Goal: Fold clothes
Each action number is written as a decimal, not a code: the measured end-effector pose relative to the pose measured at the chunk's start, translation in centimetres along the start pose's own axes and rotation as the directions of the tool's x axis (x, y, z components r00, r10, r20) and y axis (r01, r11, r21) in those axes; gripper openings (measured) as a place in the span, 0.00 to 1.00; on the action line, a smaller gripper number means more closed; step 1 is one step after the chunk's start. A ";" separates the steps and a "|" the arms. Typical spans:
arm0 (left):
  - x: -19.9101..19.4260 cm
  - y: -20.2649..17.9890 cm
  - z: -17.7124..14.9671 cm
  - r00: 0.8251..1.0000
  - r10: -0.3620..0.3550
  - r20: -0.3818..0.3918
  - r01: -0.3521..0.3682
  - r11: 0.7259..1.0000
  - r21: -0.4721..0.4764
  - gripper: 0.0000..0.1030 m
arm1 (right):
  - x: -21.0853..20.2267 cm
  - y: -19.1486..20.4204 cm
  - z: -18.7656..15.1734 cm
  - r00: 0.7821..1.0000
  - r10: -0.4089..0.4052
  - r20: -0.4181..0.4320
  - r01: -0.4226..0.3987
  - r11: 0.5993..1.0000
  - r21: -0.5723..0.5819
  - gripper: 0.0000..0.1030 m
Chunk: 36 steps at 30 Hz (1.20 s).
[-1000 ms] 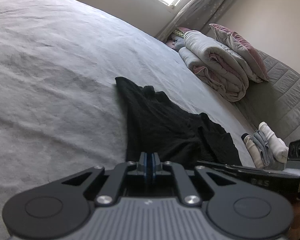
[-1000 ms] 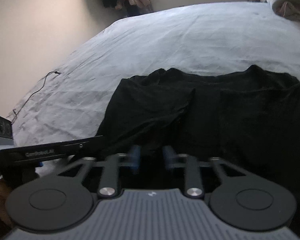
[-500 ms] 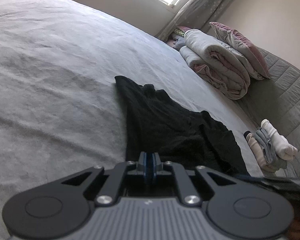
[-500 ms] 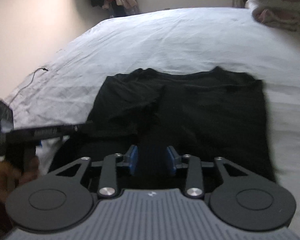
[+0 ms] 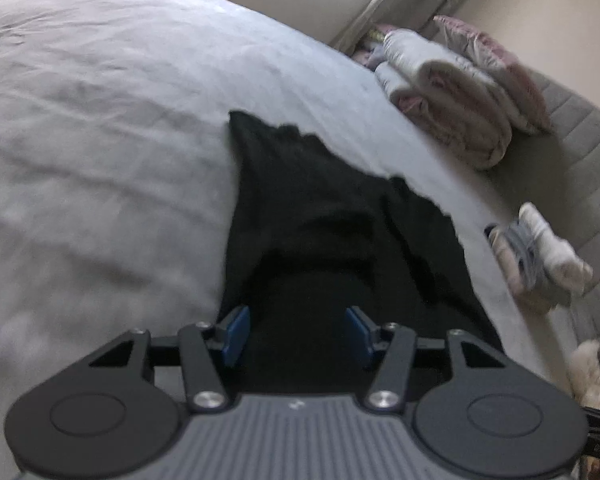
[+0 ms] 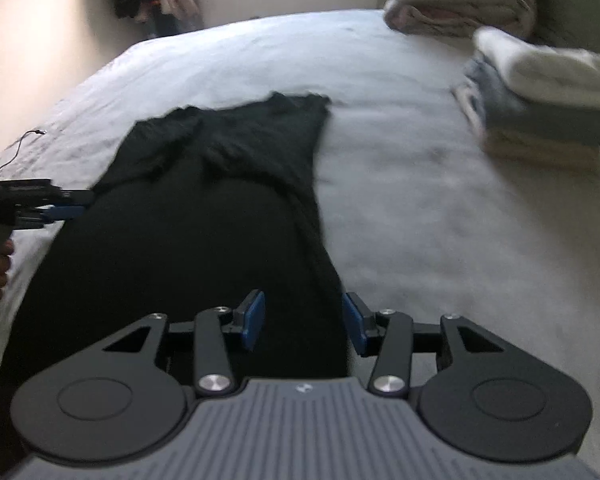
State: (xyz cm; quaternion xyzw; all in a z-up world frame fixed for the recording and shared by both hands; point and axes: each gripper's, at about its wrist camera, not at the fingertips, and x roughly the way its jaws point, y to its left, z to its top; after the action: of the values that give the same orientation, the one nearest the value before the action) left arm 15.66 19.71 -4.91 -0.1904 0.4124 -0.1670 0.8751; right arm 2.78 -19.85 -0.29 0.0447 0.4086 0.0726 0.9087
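Gaping wide with nothing between their blue fingers, the left gripper (image 5: 296,334) and right gripper (image 6: 303,320) are hovering over the near end of the black garment (image 6: 204,216). The garment is lying stretched out on the grey bed (image 5: 100,160), with a stack of folded clothes (image 6: 540,92) sitting well apart on its right.

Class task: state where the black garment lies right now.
In both wrist views the black garment lies spread on the grey bed, left of the folded clothes stack.

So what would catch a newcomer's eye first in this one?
The black garment spread lengthwise on the grey bed, with both the left gripper and right gripper open over its near end. Next, the stack of folded clothes to its right, by the rolled duvet.
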 end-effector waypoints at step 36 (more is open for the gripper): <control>-16.5 4.2 -17.9 0.912 -0.293 -0.286 0.238 0.948 -0.212 0.54 | -7.8 -12.5 -13.9 0.823 0.559 -0.104 -0.427 0.729 0.536 0.39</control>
State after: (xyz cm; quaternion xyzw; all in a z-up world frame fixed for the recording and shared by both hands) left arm -7.81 27.26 -6.51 -0.2907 0.5293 -0.2765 0.7476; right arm -11.59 -33.13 -5.55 0.3711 0.5007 0.2124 0.7527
